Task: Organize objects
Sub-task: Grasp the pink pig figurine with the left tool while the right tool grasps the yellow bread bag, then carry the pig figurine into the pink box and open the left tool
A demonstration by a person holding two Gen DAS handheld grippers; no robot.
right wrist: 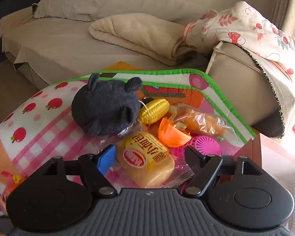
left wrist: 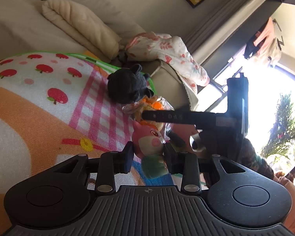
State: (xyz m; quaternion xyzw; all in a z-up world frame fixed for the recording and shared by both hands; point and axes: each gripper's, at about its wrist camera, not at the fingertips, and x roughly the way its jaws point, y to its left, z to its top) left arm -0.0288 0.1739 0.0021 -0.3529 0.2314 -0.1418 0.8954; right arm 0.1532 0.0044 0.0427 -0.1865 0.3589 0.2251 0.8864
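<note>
In the left wrist view my left gripper (left wrist: 149, 155) is shut on a pink plush toy (left wrist: 149, 141) above the apple-print mat (left wrist: 39, 90). Beyond it lie a dark grey plush (left wrist: 127, 86) and a clear snack bag (left wrist: 151, 106), with one of the right gripper's fingers (left wrist: 161, 116) reaching over the bag. In the right wrist view my right gripper (right wrist: 150, 155) straddles a yellow bread packet (right wrist: 145, 161) lying on the mat (right wrist: 39, 122). The blue left pad touches the wrapper; a narrow gap shows at the right finger. Behind it are the grey plush (right wrist: 106, 108), a toy corn (right wrist: 153, 110) and an orange plastic piece (right wrist: 173, 135).
A wrapped orange snack (right wrist: 202, 123) and a pink plastic ball (right wrist: 208, 145) lie near the mat's green edge. A beige sofa holds a folded blanket (right wrist: 139, 35); a floral cloth (right wrist: 245, 25) drapes its arm. A patterned sleeve (left wrist: 251, 157) shows at right before a bright window.
</note>
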